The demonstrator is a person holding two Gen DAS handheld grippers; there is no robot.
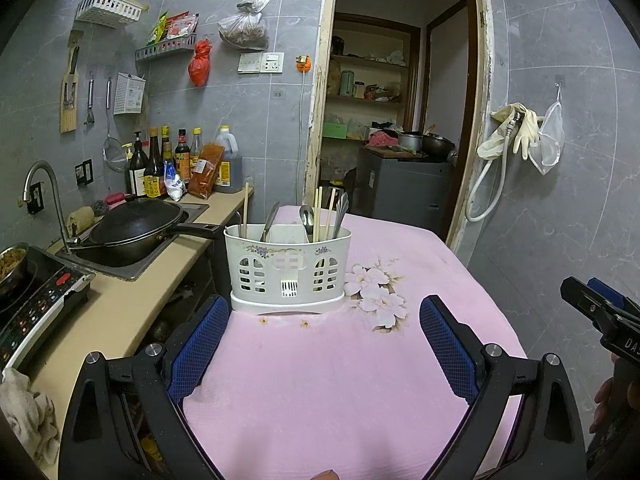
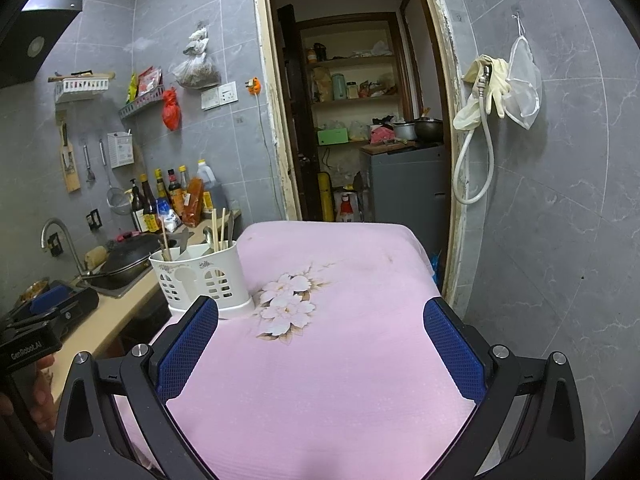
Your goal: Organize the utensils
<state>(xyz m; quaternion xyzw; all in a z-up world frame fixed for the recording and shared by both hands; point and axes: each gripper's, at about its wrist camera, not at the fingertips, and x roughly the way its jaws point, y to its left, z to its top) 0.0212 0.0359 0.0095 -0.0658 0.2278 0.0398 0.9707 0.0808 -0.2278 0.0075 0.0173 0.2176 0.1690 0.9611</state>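
At the centre of the left wrist view, on the pink flowered tablecloth (image 1: 340, 380), stands a white plastic utensil caddy (image 1: 287, 270) with perforated walls and a drip base. It holds the task's things upright: a single chopstick (image 1: 245, 210) in the left compartment, a metal utensil (image 1: 270, 220) leaning beside it, and further right a spoon (image 1: 307, 218), a few more chopsticks (image 1: 324, 214) and some metal handles (image 1: 342, 210); which divisions these last share I cannot tell.

The chopsticks look light, stiff and thin, likely to roll or slip between the pads, so the best hold seems to be across the upper shaft that clears the rim. The spoon and the other steel pieces are probably heavier and smooth; a pinch on the flat of the handle should serve. The caddy itself seems light and could tip if a piece is drawn out sideways.

The left gripper (image 1: 324, 320) is spread wide and empty, just short of the caddy. The right gripper (image 2: 320, 326) is likewise released and empty, with the caddy to its left.
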